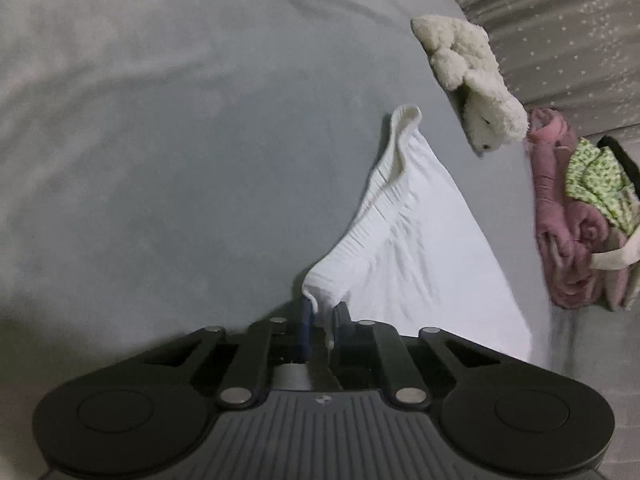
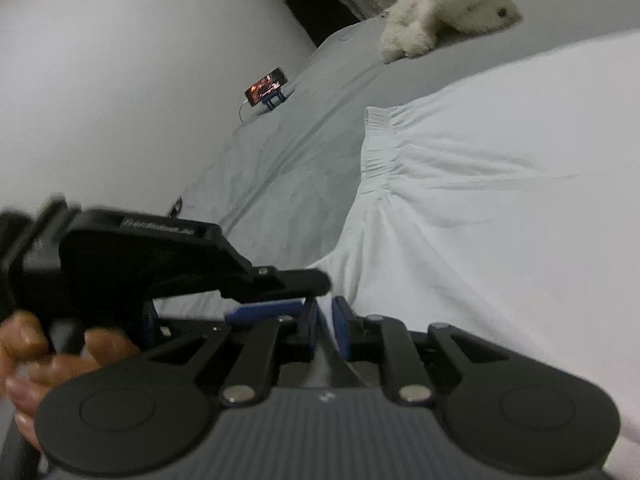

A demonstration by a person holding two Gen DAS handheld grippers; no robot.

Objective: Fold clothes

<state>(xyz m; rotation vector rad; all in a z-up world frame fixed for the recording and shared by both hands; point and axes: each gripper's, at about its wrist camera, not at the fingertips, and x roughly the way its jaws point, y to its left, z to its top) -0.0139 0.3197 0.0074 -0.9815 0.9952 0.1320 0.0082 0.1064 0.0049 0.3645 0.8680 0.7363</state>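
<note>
White ribbed-waistband garment [image 1: 420,248] pinched, both jaws.

A grey bedsheet [image 1: 160,140] fills most of both views, softly creased under dim, even light. A plain white wall [image 2: 120,80] takes the upper left of the right wrist view, with a dark gap [image 2: 304,4] at top centre. A grey star-patterned cover [image 1: 560,28] lies upper right in the left wrist view.

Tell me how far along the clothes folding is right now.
Early. A pink garment and a green floral piece already sit piled at the bed's edge. The left gripper and right gripper are both shut on the white garment, which lies spread out, unfolded. Its folds remain.
</note>
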